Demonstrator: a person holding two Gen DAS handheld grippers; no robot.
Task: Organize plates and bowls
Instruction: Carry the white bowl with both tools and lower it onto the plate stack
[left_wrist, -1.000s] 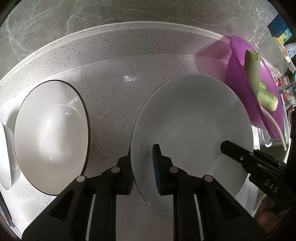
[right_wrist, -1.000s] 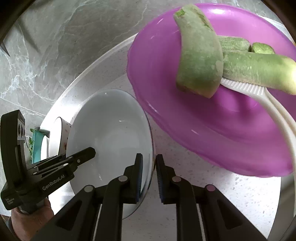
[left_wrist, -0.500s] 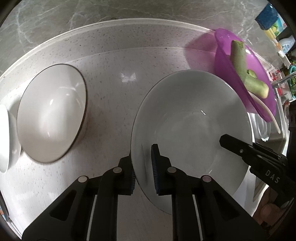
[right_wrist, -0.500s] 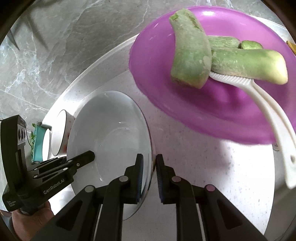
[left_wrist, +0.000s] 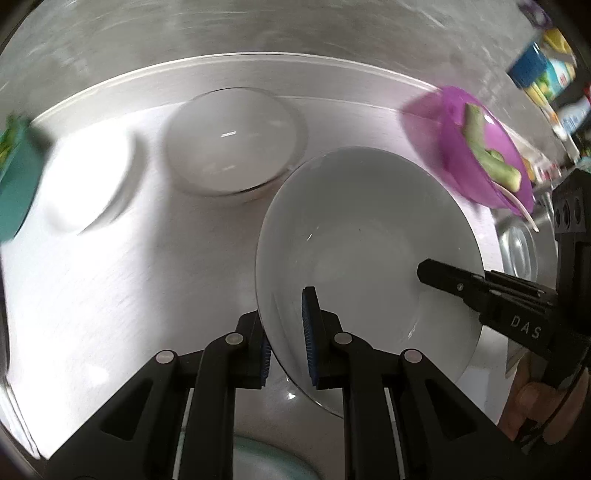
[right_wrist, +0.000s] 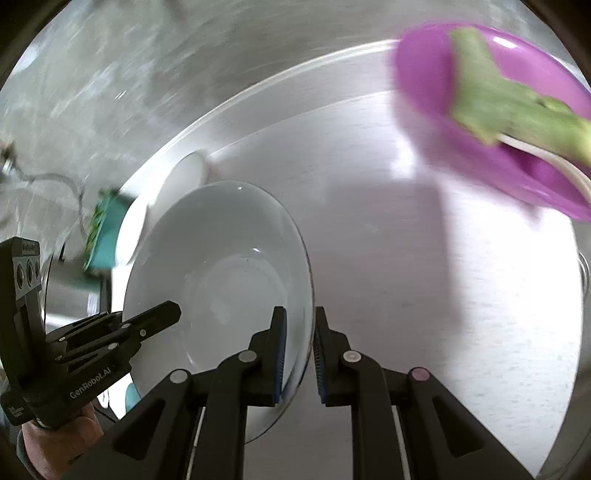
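Observation:
A large white bowl (left_wrist: 369, 236) is held off the speckled counter by both grippers. My left gripper (left_wrist: 286, 332) is shut on its near-left rim, one pad inside and one outside. My right gripper (right_wrist: 298, 354) is shut on the opposite rim of the same bowl (right_wrist: 221, 266). The right gripper also shows in the left wrist view (left_wrist: 480, 288), and the left gripper shows in the right wrist view (right_wrist: 122, 332). A second white bowl (left_wrist: 232, 140) with a dark rim sits on the counter behind, blurred.
A purple bowl (left_wrist: 476, 147) with green vegetable pieces and a white utensil sits at the right, also in the right wrist view (right_wrist: 480, 110). A small white bowl (left_wrist: 85, 184) and a teal container (left_wrist: 14, 184) stand at the left. A pale teal dish (left_wrist: 258, 461) lies below.
Both grippers have lifted the white bowl up and back from the counter. The dark-rimmed bowl and purple bowl now look farther away, and the views are motion-blurred.

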